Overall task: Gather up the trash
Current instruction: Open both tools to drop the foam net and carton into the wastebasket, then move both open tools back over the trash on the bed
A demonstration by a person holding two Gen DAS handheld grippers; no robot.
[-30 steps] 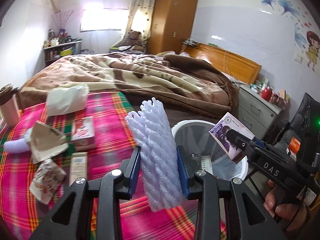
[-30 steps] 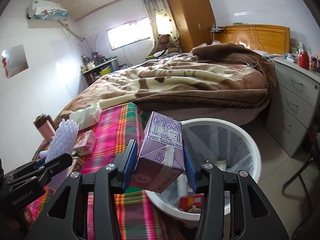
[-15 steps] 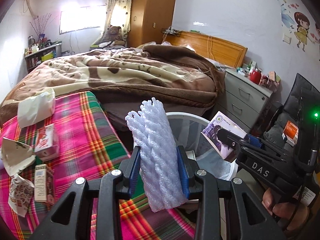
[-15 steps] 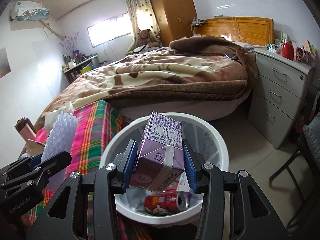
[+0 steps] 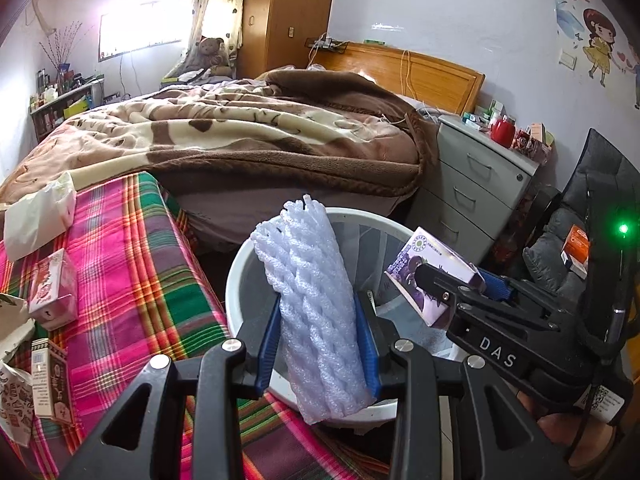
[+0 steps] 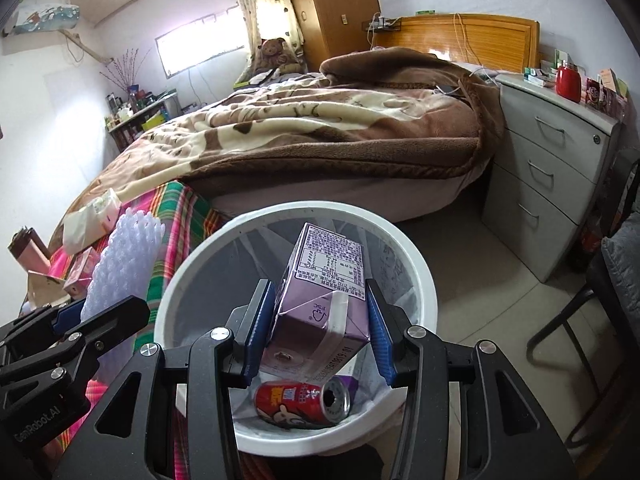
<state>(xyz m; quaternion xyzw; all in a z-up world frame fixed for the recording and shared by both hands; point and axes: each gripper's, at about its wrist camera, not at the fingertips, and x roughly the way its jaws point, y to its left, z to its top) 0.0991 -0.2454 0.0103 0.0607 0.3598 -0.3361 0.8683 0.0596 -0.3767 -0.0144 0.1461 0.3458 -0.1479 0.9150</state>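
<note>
Both grippers tilt downward over the white bin (image 6: 420, 280). The left gripper (image 5: 318, 344) clamps an upright foam net sleeve (image 5: 316, 300) above the bin's near rim. The right gripper (image 6: 320, 328) pinches a purple carton (image 6: 324, 292) over the bin's middle.

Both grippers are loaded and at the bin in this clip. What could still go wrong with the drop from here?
1. The foam net sleeve in the left gripper sits over the white bin's near rim beside the plaid cloth; light and springy, it might land outside.
2. The purple carton in the right gripper hangs over the red can and could bounce off it.
3. Both grippers crowd one opening and could bump.
</note>
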